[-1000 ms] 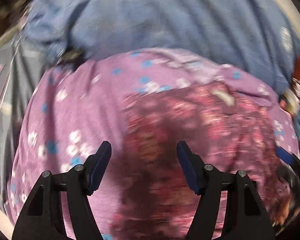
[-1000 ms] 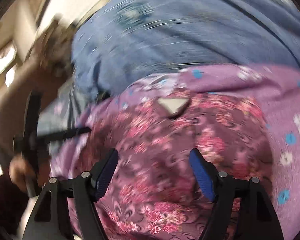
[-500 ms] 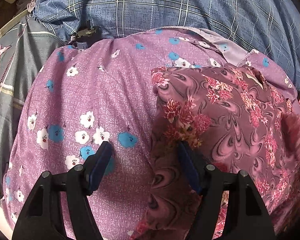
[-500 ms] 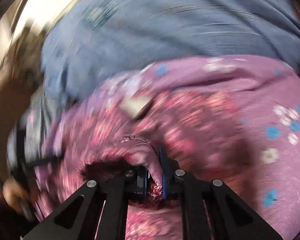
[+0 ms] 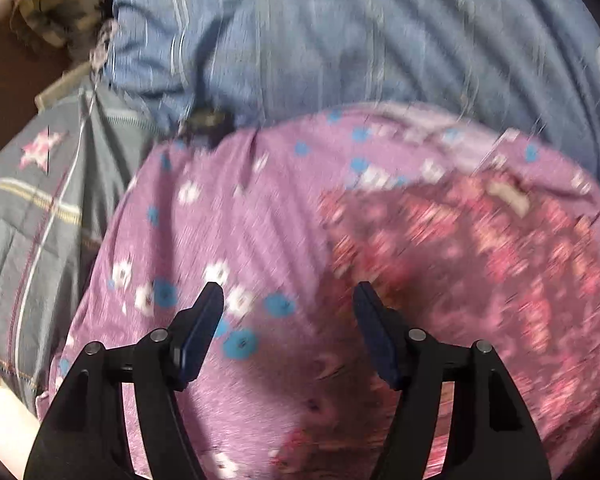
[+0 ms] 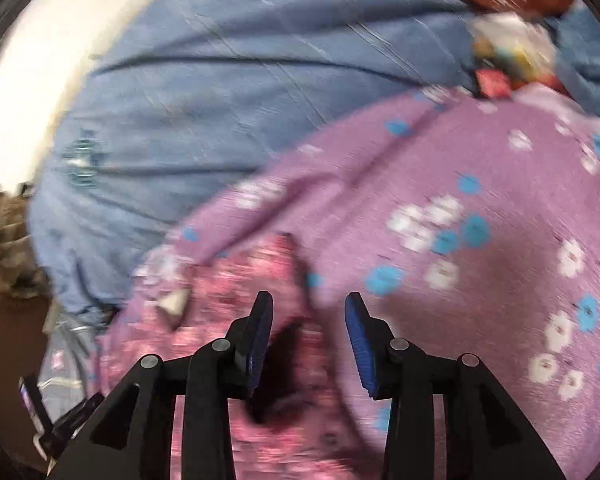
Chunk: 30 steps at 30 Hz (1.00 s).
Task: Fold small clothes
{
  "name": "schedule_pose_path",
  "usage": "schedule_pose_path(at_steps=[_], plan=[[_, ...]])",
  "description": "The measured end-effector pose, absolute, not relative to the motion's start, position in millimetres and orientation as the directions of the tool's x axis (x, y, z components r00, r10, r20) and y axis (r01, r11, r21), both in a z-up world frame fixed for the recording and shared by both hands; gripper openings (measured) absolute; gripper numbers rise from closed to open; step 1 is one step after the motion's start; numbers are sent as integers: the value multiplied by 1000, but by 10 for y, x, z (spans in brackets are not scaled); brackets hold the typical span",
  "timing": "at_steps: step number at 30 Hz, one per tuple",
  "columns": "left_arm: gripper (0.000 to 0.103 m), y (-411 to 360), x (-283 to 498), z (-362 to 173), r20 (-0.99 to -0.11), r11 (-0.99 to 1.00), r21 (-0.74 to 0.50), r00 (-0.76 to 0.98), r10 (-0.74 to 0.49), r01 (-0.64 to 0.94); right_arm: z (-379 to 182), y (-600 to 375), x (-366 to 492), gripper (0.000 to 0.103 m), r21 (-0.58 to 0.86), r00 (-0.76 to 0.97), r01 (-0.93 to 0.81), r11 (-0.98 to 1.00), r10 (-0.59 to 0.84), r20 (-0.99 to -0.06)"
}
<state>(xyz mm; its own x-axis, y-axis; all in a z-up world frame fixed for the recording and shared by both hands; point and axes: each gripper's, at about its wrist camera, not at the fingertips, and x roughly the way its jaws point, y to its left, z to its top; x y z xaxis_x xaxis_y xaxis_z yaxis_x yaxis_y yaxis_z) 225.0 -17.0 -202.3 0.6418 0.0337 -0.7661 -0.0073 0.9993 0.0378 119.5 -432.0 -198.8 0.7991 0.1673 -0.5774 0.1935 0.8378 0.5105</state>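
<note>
A dark pink flowered garment (image 5: 480, 264) lies on a larger purple cloth with white and blue flowers (image 5: 228, 216). My left gripper (image 5: 290, 300) hovers open over the purple cloth, just left of the pink garment's edge, with nothing between its fingers. In the right wrist view the pink garment (image 6: 236, 292) sits at the lower left of the purple cloth (image 6: 480, 184). My right gripper (image 6: 308, 308) is over the garment's right edge. Its jaws are opening, and the pads stand clear of the cloth below. Both views are blurred.
A blue checked sheet (image 5: 340, 40) covers the bed behind the clothes. A grey blanket with a pink star (image 5: 40, 184) lies at the left. Red-brown cloth and small colourful items (image 6: 508, 48) sit at the far right. A pale wall (image 6: 28, 64) borders the bed.
Half a second ago my right gripper was shut on a fold of the pink garment; now its jaws stand apart and it has swung right. My left gripper stays open and has barely shifted.
</note>
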Motion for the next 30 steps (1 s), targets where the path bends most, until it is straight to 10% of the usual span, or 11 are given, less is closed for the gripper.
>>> schedule_pose_path(at_steps=[8,11,24,30], plan=[[68,-722,2509,-2220,-813,991,96,581,27,88,-2382,-3898,1546,16,327,601,212,921,141,-786],[85,-637,2583,-2496,-848,997,52,530,17,51,-2437,-4076,1539,4,392,597,252,885,177,-783],[93,-362,2385,-2543,-856,1000,-27,517,-24,2,-2457,-3616,1685,13,331,566,109,937,215,-796],[93,-145,2078,-2204,-842,999,-43,537,-48,23,-2235,-3700,1319,40,439,632,85,894,292,-718]])
